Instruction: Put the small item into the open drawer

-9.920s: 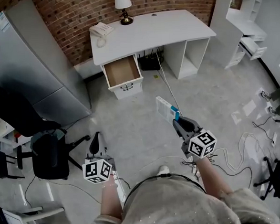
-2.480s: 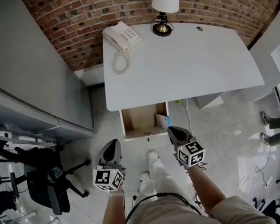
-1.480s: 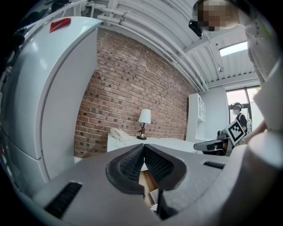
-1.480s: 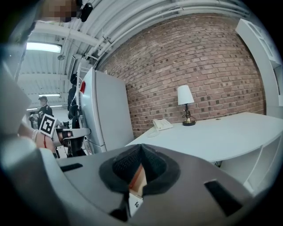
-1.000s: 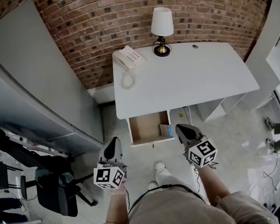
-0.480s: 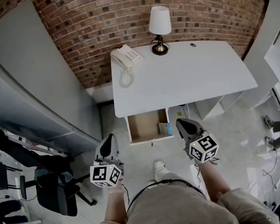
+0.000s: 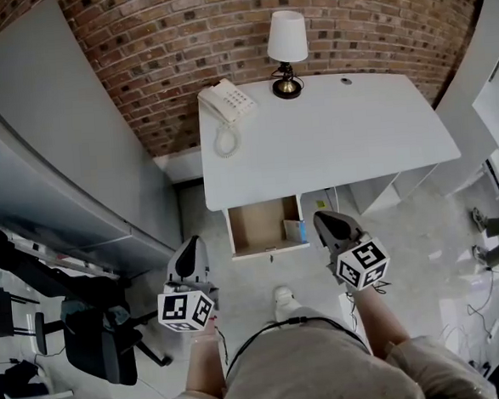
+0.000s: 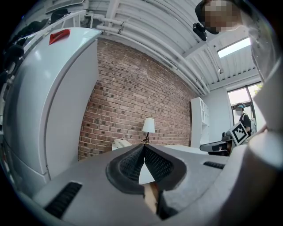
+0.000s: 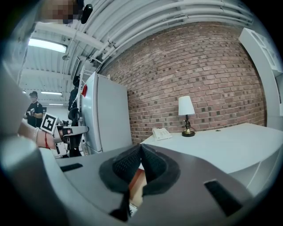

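Observation:
The open wooden drawer [image 7: 262, 227] sticks out under the white desk [image 7: 330, 137]. The small item, a white and blue box [image 7: 295, 230], stands inside it against the right wall. My right gripper [image 7: 323, 222] hovers just right of the drawer's front corner, shut and holding nothing. My left gripper [image 7: 191, 248] hangs to the left of the drawer, also shut and empty. In the left gripper view the left gripper's [image 8: 143, 148] pads meet at the tips. The right gripper view shows the right gripper's [image 9: 141, 148] jaws pressed together too.
A white telephone [image 7: 228, 102] and a table lamp [image 7: 287, 42] stand on the desk by the brick wall. A tall grey cabinet [image 7: 50, 149] is at the left, with a black office chair [image 7: 93, 333] below it. My shoe [image 7: 282, 298] is in front of the drawer.
Ten seconds ago my right gripper carried the box; now the box lies in the drawer and the gripper is empty. Over the last second the left gripper drifted slightly left.

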Motion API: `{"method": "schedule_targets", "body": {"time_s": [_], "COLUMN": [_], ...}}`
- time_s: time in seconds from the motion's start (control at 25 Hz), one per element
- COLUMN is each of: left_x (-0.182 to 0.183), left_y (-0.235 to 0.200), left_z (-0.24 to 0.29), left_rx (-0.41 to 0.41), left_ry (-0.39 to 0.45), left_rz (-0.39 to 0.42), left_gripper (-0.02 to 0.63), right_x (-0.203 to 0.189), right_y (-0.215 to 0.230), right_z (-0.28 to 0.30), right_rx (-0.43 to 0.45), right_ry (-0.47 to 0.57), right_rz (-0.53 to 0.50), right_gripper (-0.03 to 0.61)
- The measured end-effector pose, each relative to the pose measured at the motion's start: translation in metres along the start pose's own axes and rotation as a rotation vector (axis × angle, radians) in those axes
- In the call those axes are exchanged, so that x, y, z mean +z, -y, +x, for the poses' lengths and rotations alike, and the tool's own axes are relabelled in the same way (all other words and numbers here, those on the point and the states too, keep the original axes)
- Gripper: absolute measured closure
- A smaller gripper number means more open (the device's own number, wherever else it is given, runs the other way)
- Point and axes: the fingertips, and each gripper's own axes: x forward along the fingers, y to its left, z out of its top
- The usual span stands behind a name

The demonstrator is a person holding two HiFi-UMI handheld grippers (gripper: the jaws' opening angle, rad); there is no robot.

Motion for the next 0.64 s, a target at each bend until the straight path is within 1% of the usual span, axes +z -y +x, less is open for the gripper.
{"method": "schedule_targets", "body": {"time_s": [0.64], "left_x": [-0.003], "left_y": [-0.001], "left_z": [0.017], "left_rx": [0.001], "left_ry": [-0.01], "left_rz": [-0.001], "left_gripper": [0.607], "right_x": [-0.003], "right_y": [0.014], "right_z": [0.012], "right_rx": [0.004], "right_ry": [-0.002], "right_rz": [0.032], "right_gripper": [0.574]}}
